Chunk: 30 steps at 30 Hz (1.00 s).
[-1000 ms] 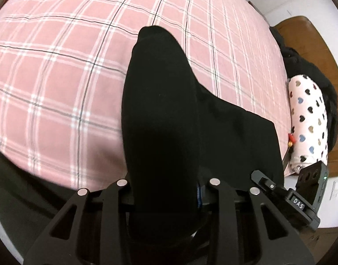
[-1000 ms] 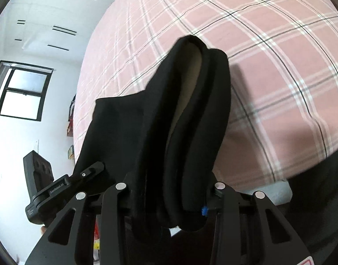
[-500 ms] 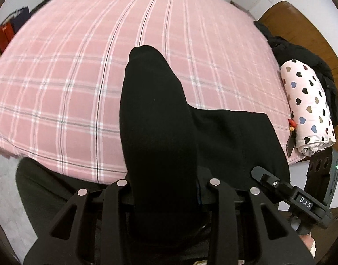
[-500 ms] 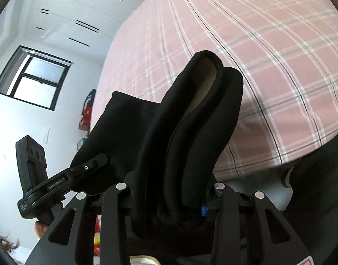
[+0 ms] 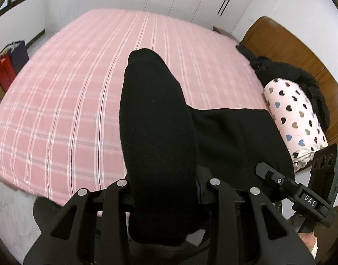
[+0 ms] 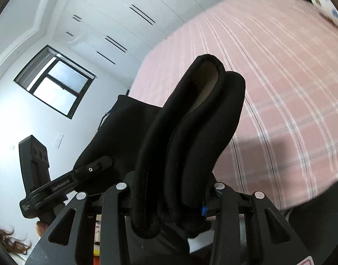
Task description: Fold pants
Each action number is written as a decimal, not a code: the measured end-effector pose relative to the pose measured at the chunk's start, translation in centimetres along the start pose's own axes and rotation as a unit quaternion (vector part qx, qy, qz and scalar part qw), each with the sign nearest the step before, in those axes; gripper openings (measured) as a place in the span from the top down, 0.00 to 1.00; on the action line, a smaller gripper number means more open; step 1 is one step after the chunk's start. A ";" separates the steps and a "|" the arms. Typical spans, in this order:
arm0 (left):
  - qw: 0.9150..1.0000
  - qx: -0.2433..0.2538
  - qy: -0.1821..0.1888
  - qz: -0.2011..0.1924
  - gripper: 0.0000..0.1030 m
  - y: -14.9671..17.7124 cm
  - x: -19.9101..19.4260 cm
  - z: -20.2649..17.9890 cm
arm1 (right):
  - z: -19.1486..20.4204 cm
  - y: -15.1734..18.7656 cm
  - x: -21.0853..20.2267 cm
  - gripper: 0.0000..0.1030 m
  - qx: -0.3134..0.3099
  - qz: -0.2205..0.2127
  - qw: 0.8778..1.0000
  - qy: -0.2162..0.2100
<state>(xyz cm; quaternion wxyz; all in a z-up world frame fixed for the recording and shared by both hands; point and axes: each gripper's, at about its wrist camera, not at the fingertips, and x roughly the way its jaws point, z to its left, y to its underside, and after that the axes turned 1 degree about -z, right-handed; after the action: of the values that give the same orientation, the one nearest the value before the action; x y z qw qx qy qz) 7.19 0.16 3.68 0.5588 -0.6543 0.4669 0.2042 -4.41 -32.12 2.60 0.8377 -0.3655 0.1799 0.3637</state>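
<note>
Black, thick knit fabric of one pair of pants (image 5: 160,132) filled both views, lifted clear above the pink plaid bed sheet (image 5: 69,110) and stretched between two grippers. On the left side, the left gripper (image 5: 162,190) had its fingers clenched on a bunched edge of the garment, the pads hidden under the cloth. From there the fabric spread rightward as a flat panel to the right gripper (image 6: 169,194), whose fingers were likewise clamped on a rolled, doubled edge showing a pale lining.

Risk, as I judged it: each grip held a fat roll rather than a flat hem, so layers could slide out under the garment's weight, or one side could slip first and leave the fold crooked. Bunched corners might also lay down with wrinkles if lowered without being pulled taut. The hanging part was out of sight, so dragging on the bed edge could not be ruled out.

Count: one pair of pants, two grippers, one bed, one white heart-print pillow (image 5: 295,119), one dark heap of clothing (image 5: 290,75) by the wooden headboard (image 5: 290,42).
</note>
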 end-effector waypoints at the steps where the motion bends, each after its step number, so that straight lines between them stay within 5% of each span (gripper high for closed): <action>1: 1.000 0.000 0.002 -0.007 0.69 -0.5 -0.3 -0.1 | 0.5 -0.7 -0.1 0.65 -0.008 -0.006 1.000 -0.001; 17: 0.988 0.043 0.012 -0.150 0.68 -11.4 -3.2 -1.8 | 5.8 -13.2 0.7 0.65 -0.098 -0.118 0.987 -0.038; 30: 0.973 0.064 -0.002 -0.221 0.67 -21.1 7.2 0.9 | 0.7 -23.6 12.1 0.65 -0.090 -0.141 0.984 -0.063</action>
<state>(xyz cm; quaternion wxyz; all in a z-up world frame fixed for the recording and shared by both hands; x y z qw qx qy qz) 28.58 -3.10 9.12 0.6318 -0.7037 0.3218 0.0458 21.29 -36.85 7.58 0.8538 -0.4378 0.0399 0.2788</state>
